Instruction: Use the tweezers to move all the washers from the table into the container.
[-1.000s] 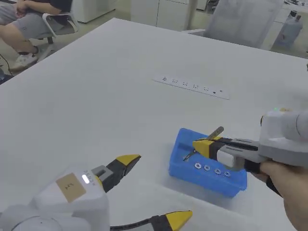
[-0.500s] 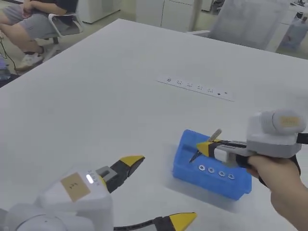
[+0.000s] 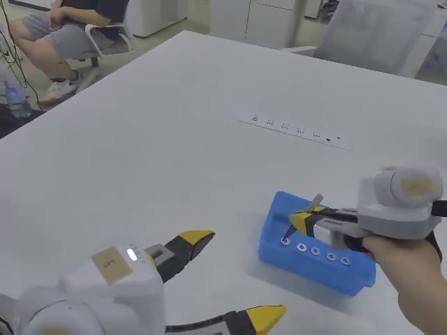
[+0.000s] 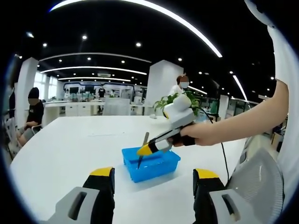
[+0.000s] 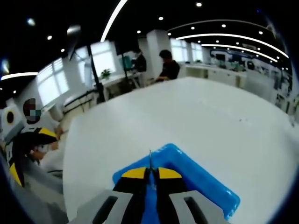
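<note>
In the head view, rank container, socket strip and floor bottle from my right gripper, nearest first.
1. Container: directly under the right gripper, which holds the tweezers.
2. Socket strip: mid-table, beyond it.
3. Bottle: on the floor, far left.

The washers (image 3: 315,251) are lying in a row in the container (image 3: 307,271) on the table (image 3: 174,139), the tweezers (image 3: 314,204) dipping into its left end.

Right hand-held gripper (image 3: 298,220) clamps tweezers (image 3: 316,203) over blue container (image 3: 307,269); washers (image 3: 302,247) inside.

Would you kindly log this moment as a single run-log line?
right gripper: shut on tweezers, tips at blue container | left gripper: open, apart | washers: row in container
</note>
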